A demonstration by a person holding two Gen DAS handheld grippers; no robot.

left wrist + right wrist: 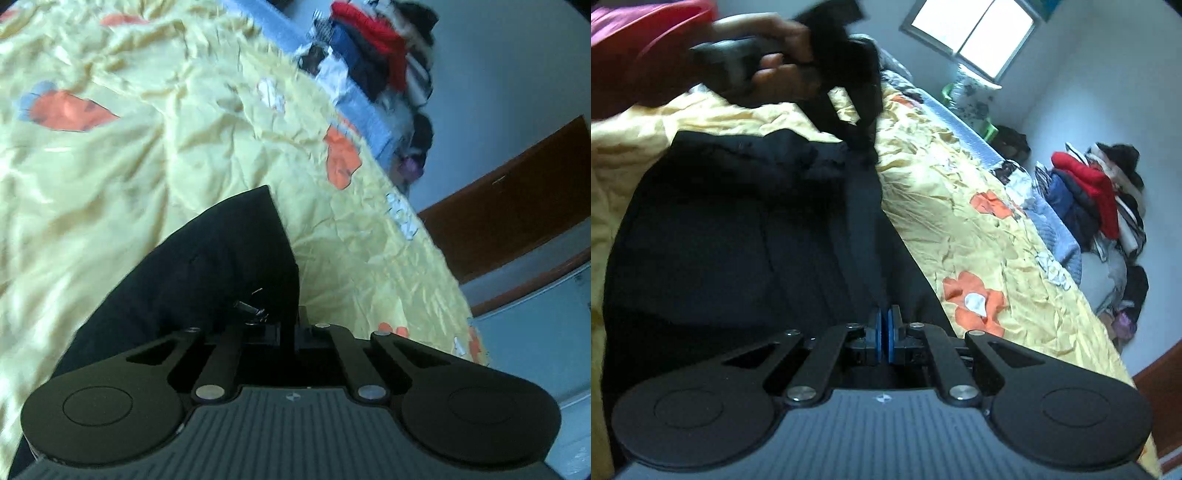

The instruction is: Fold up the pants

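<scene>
The black pants [738, 229] lie on a yellow flowered bedspread [997, 258]. My right gripper [885, 328] is shut on an edge of the pants, its blue pads pressed together on the black cloth. My left gripper [290, 325] is shut on another part of the pants [207, 266], which drape from its jaws over the bedspread [110, 166]. In the right wrist view the left gripper [864, 142] is held by a hand at the upper left, pinching the far end of the pants and lifting it off the bed.
A pile of clothes [1100, 199] with a red jacket lies against the wall past the bed's far side, also in the left wrist view [380, 62]. A window [971, 33] is at the back. A brown wooden door [517, 206] stands at the right.
</scene>
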